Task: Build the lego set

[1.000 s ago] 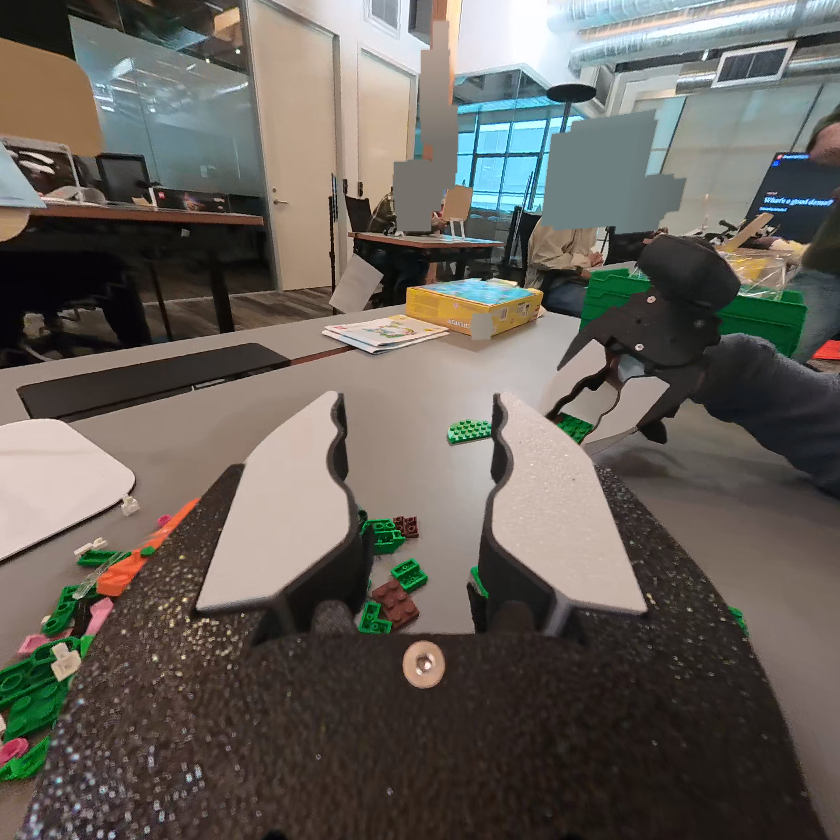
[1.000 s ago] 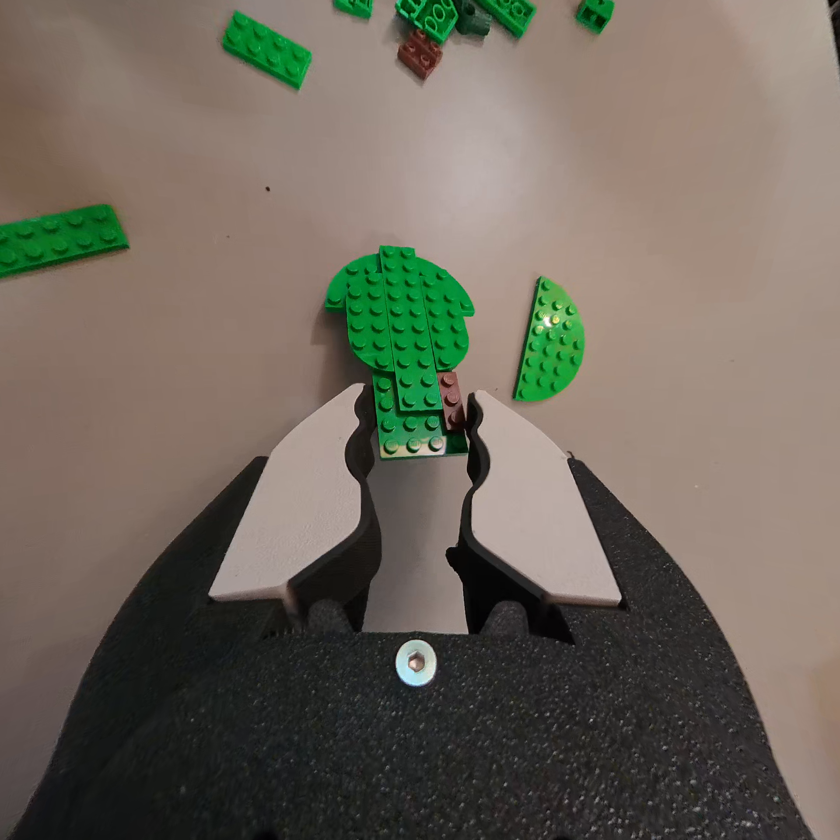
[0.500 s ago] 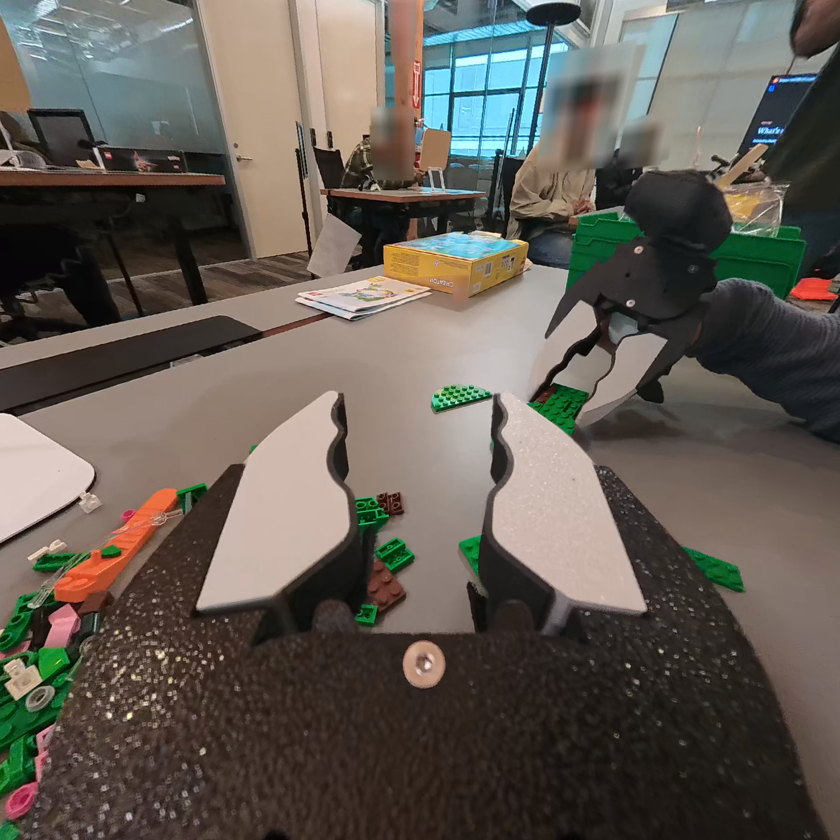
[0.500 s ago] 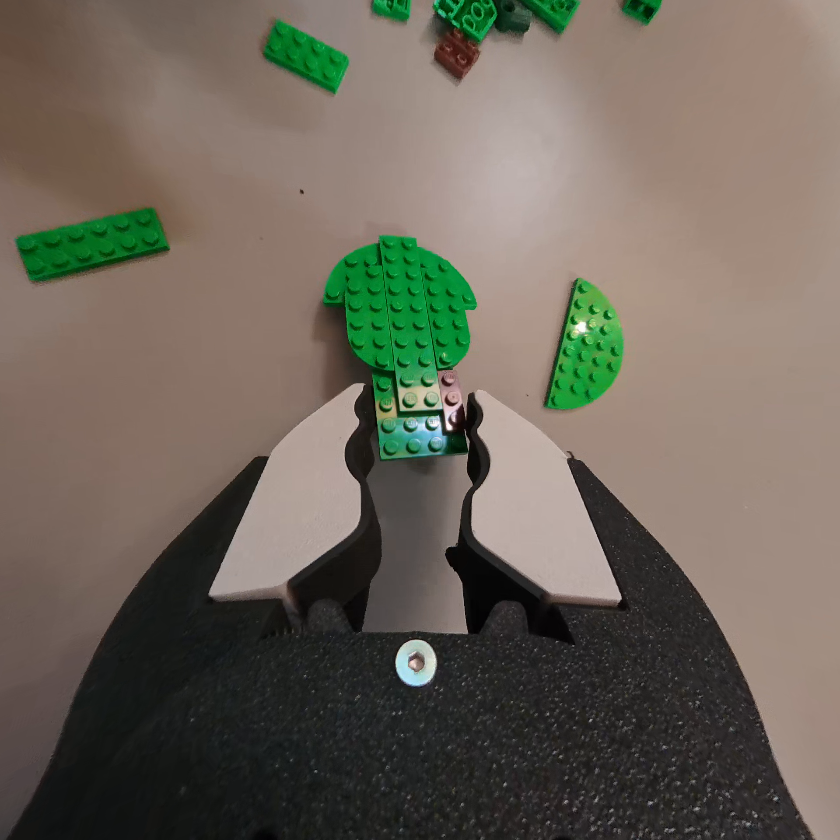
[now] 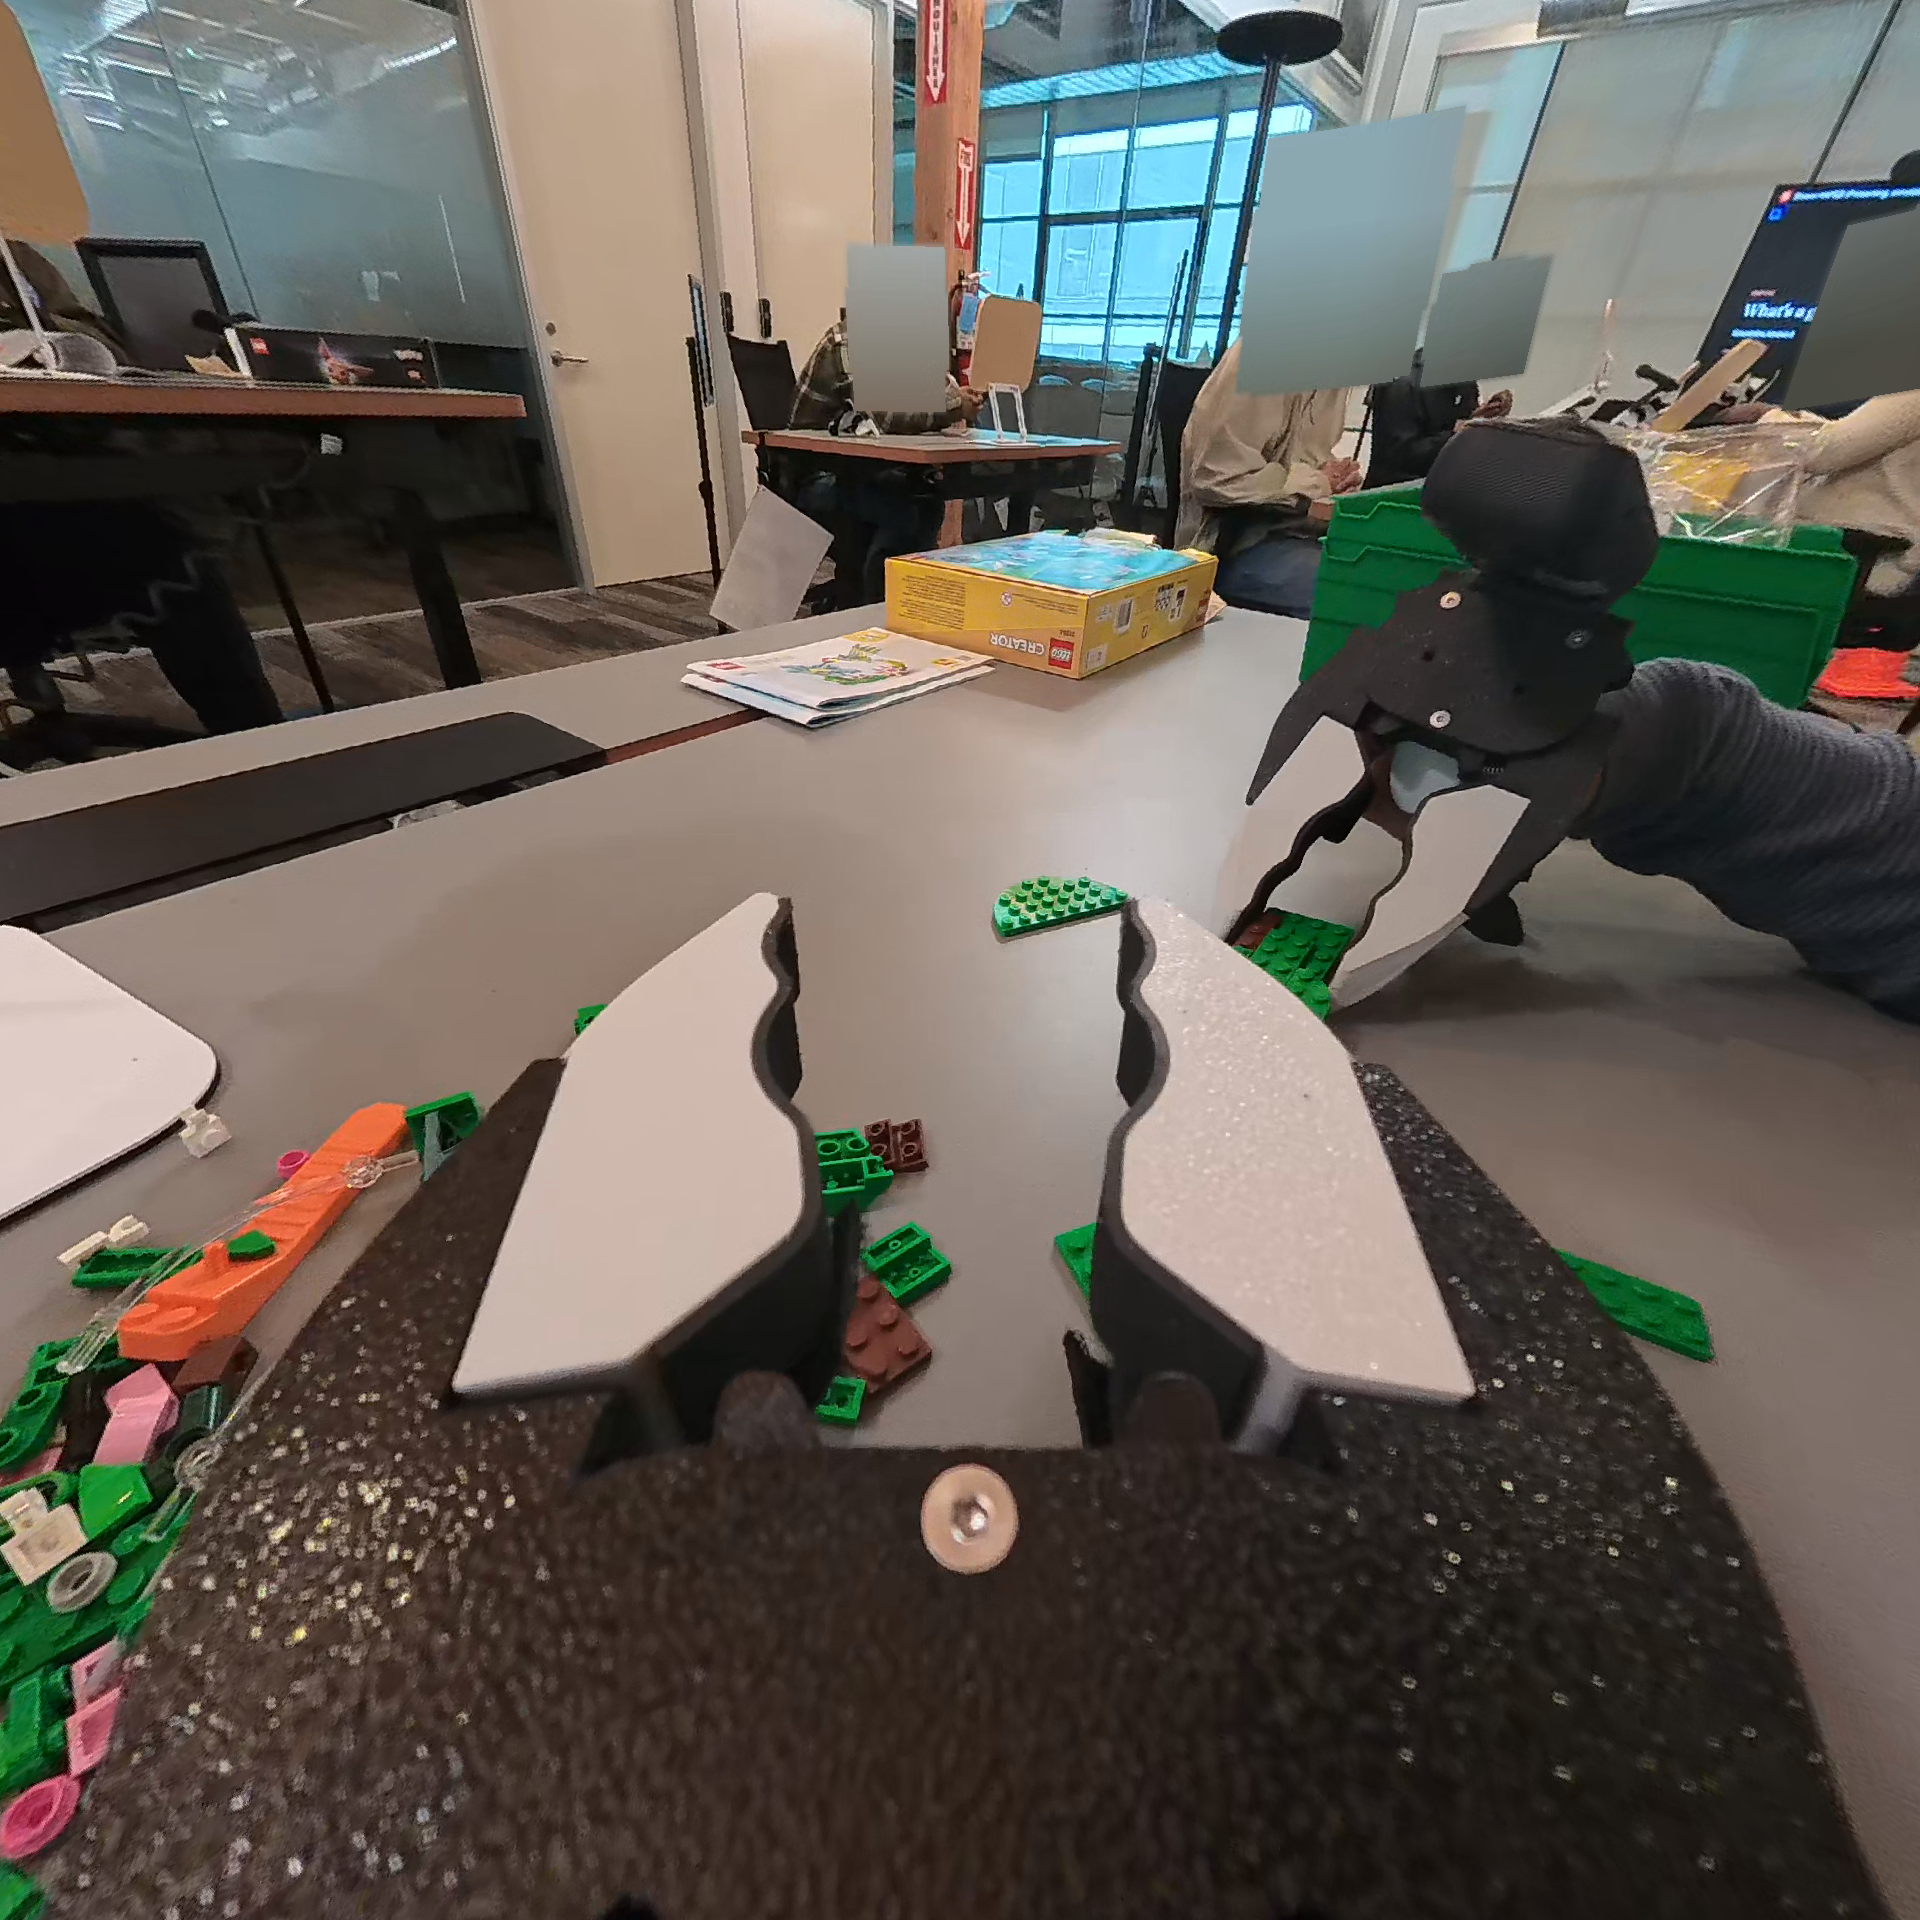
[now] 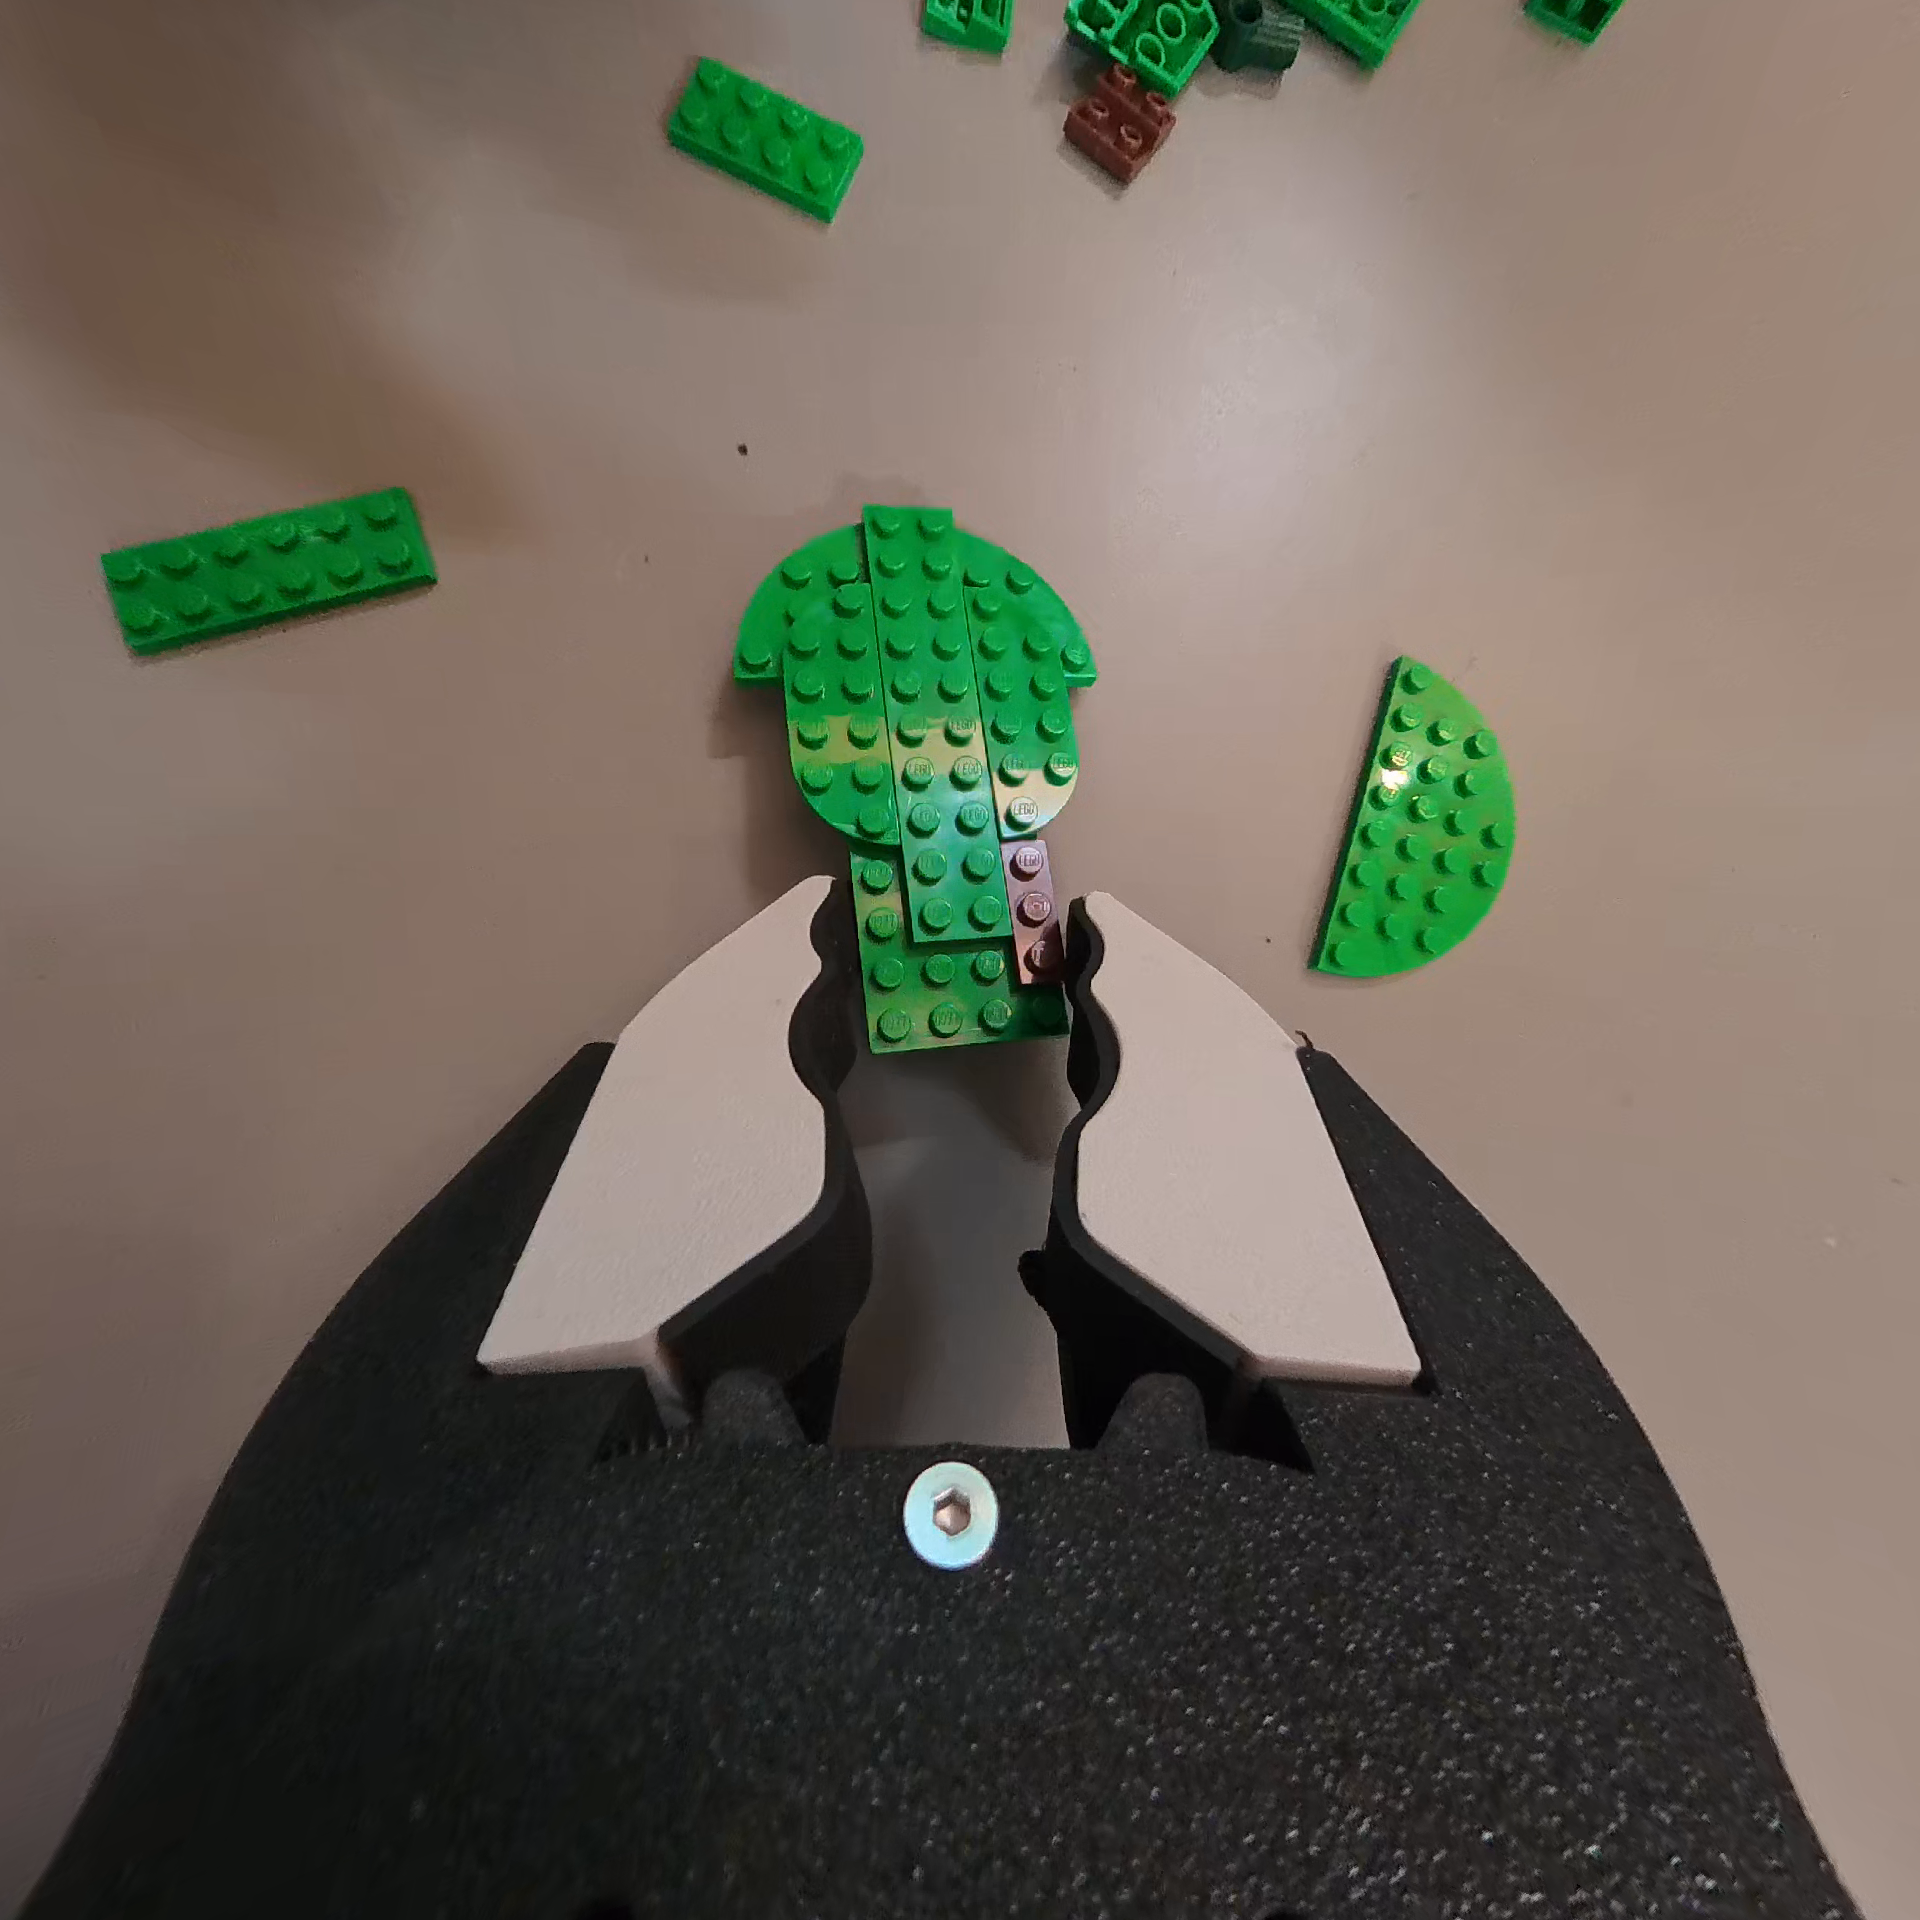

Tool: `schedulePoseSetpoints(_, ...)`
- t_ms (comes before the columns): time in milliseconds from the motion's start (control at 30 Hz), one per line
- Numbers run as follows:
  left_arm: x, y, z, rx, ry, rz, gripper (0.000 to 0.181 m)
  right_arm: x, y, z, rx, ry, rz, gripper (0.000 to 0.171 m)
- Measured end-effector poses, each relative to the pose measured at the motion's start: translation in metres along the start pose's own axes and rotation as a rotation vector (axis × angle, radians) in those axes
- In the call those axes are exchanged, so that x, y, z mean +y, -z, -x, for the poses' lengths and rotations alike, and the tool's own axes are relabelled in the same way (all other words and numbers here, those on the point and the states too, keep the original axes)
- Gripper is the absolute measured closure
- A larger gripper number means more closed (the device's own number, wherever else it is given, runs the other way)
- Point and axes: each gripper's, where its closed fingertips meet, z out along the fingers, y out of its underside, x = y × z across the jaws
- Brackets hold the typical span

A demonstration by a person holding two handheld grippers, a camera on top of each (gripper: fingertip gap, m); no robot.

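Note:
My right gripper (image 6: 956,904) is shut on the near end of a flat green plate assembly (image 6: 914,707) with a small brown plate on its right edge, low over the grey table. A green half-round plate (image 6: 1423,831) lies to its right. A long green plate (image 6: 265,571) lies to the left. My left gripper (image 5: 956,920) is open and empty above loose green and brown pieces (image 5: 883,1247). The left wrist view also shows the right gripper (image 5: 1299,966), the assembly (image 5: 1288,940) and the half-round plate (image 5: 1055,904) ahead.
An orange brick separator (image 5: 260,1236) and a heap of small pieces (image 5: 62,1507) lie at the left. A white pad (image 5: 83,1060), a booklet (image 5: 831,670), a yellow box (image 5: 1049,608) and a green crate (image 5: 1745,603) stand farther back. More pieces (image 6: 1120,123) lie beyond the assembly. Some 20 centimeters of space lies between my two pairs of fingers.
My right gripper has kept its hold on the assembly and shifted; the loose plates have slid right in its view. My left gripper has swung, bringing the half-round plate into view.

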Motion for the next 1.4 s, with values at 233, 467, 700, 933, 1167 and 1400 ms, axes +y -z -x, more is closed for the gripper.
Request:
schedulePoseSetpoints(233, 0.003, -0.002, -0.001, 0.011, 0.014, 0.009, 0.123, -0.001, -0.001, 0.001, -0.026, -0.014, -0.029, 0.133)
schedulePoseSetpoints(467, 0.001, -0.001, 0.0, 0.004, 0.011, -0.002, 0.124, 0.0, -0.001, 0.001, -0.028, -0.015, -0.033, 0.133)
schedulePoseSetpoints(700, -0.008, 0.004, 0.009, -0.043, -0.023, -0.048, 0.124, 0.0, -0.002, 0.0, -0.031, -0.028, -0.04, 0.133)
schedulePoseSetpoints(933, -0.019, 0.012, 0.021, -0.091, 0.005, -0.119, 0.125, -0.001, -0.002, 0.0, -0.019, -0.025, -0.035, 0.133)
schedulePoseSetpoints(1167, -0.019, 0.016, 0.031, -0.155, 0.074, -0.194, 0.125, 0.0, -0.002, 0.0, -0.029, -0.037, -0.049, 0.133)
schedulePoseSetpoints(1400, -0.027, 0.023, 0.041, -0.218, 0.065, -0.258, 0.125, 0.006, 0.003, -0.003, -0.018, -0.043, -0.016, 0.133)
